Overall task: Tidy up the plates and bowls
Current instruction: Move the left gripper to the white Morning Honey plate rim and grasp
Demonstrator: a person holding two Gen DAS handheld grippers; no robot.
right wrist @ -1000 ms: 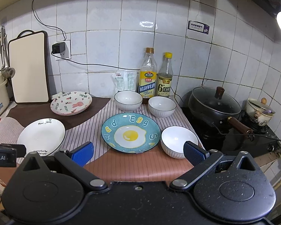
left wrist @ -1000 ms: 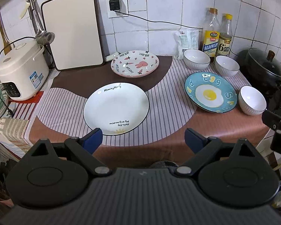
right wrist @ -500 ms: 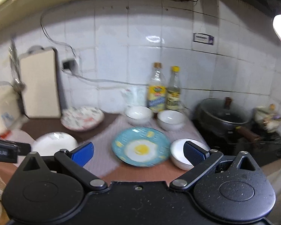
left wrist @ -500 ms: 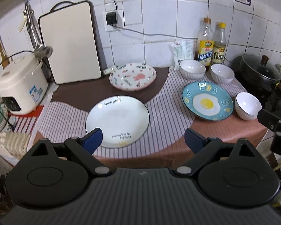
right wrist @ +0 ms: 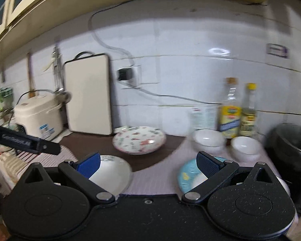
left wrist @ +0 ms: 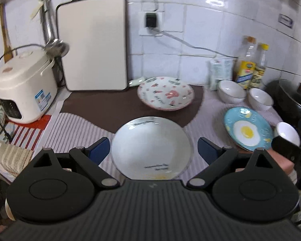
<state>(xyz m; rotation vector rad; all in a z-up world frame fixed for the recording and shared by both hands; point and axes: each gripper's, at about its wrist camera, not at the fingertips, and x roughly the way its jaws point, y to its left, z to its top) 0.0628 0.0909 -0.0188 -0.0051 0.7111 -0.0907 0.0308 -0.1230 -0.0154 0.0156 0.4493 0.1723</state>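
The white plate (left wrist: 150, 146) lies flat near the front edge of the bench (left wrist: 102, 108), between the blue pads of my left fingers (left wrist: 153, 151), which are spread wide and grip nothing; whether they touch its rim I cannot tell. Behind it, toward the back edge, sits the patterned plate (left wrist: 165, 95) on what looks like another plate. To the right lies the blue egg plate (left wrist: 247, 129), with one white bowl (left wrist: 287, 135) at its right side and two more bowls (left wrist: 231, 94) near the wall, just in front of two bottles (left wrist: 245, 63). At the back left corner a cutting board (left wrist: 94, 44) leans on the tiles beside a rice cooker (left wrist: 23, 84). My right fingers (right wrist: 148, 165) hang above the front edge, wide apart and empty, the view blurred. A dark pot (left wrist: 295, 100) stands off the right end.
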